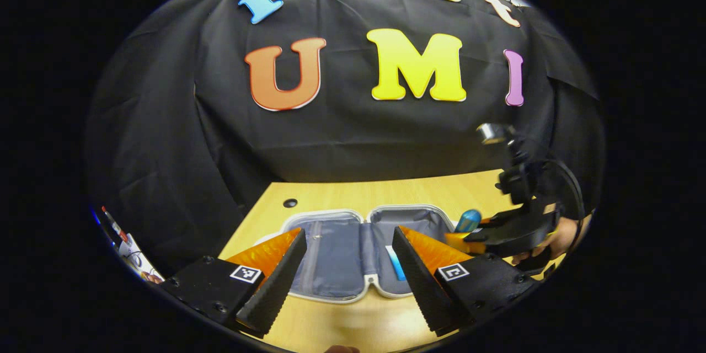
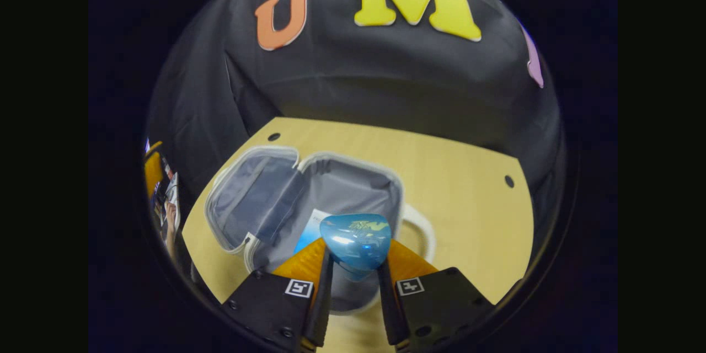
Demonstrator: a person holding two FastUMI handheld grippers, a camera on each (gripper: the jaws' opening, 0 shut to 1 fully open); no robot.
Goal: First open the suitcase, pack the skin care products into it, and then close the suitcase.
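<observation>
Suitcase (image 2: 309,193) open flat on surface (image 2: 458,187); right hand-held gripper (image 2: 356,276) clamped on blue tube (image 2: 356,240) above it; left hand-held gripper (image 1: 347,270) spread apart, empty.

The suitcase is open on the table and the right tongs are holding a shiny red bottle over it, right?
Nearly. The shiny thing in the right tongs is blue, not red: the right gripper view shows a glossy blue bottle pinched between both fingers, above the open grey-lined suitcase with a white rim on the wooden table.
</observation>
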